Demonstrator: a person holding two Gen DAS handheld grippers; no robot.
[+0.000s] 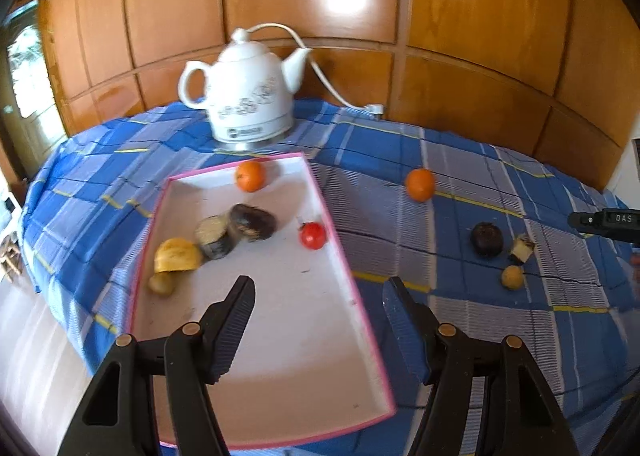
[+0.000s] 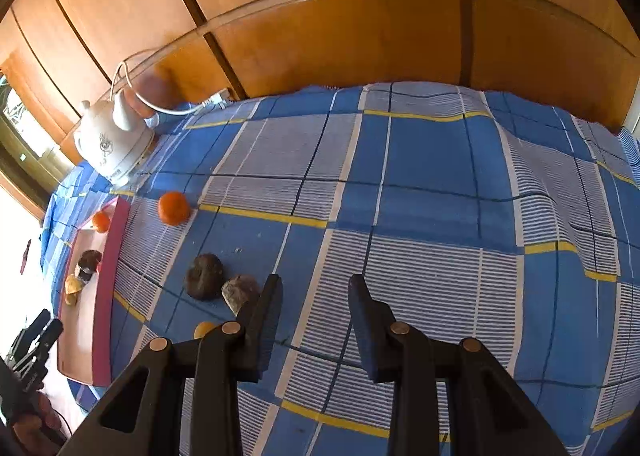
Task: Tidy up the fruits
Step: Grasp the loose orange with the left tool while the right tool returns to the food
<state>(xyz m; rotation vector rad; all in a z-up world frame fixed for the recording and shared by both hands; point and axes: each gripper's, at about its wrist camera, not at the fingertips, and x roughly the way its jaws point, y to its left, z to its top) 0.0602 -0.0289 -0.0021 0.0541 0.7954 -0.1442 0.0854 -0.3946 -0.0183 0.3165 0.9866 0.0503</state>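
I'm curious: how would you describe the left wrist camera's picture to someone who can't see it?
An open, empty hand-held gripper hovers over a pink-rimmed white tray holding an orange, a red fruit and some dark and yellow pieces. The tray sits on a blue checked cloth, where another orange and three smaller pieces lie loose; a white kettle stands behind.

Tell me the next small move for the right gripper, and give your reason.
Probably swing the right gripper left and down over the cut fruit piece beside its left finger. Its fingers are apart with nothing between them, and four fruits lie loose on the cloth outside the pink-edged tray; this piece is the nearest.
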